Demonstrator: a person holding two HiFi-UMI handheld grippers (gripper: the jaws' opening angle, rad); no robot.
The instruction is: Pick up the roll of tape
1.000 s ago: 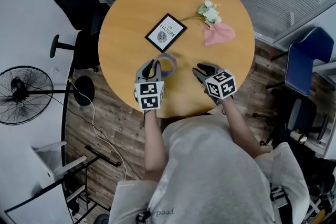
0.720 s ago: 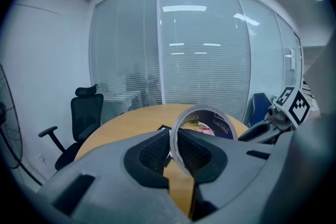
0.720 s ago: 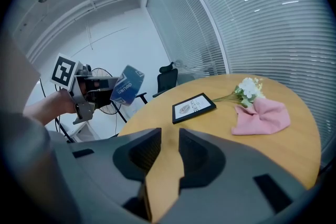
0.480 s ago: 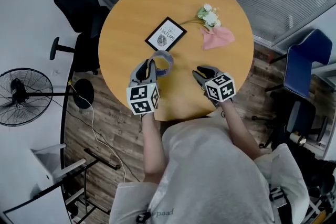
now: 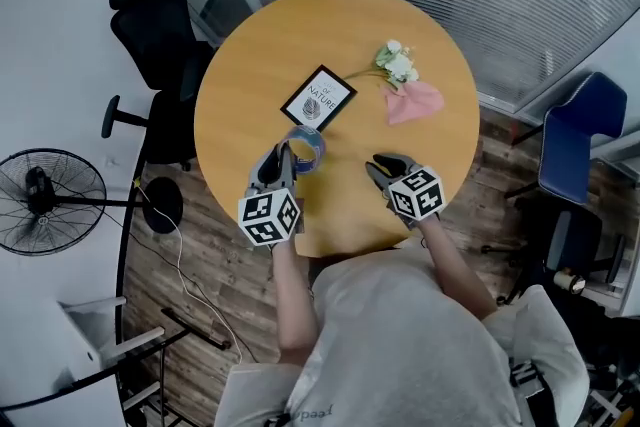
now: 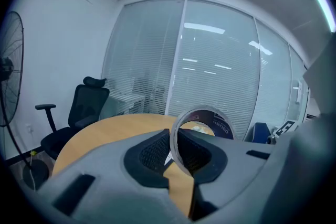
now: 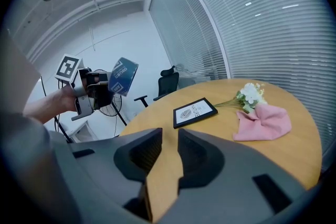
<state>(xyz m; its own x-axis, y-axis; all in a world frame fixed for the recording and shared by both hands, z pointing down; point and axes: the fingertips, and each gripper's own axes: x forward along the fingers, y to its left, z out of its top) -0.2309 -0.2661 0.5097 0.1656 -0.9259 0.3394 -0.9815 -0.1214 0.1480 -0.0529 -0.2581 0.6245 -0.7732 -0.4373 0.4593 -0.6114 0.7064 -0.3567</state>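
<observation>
Jaws of the left gripper (image 6: 176,152) are clamped on the wall of the tape (image 6: 218,126), one pad inside the ring and one outside. The roll stands on edge in the air above the near part of the round bench (image 5: 250,55). The right gripper (image 7: 169,150) hovers low over the bench, apart from the tape. Its jaws stand a little apart with nothing between them and have just been closing. Farther back lie a framed card (image 5: 318,99), flowers (image 5: 398,63) and a pink cloth (image 5: 415,101).

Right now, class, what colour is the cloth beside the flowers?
Pink; the cloth shows best in the right gripper view.
</observation>
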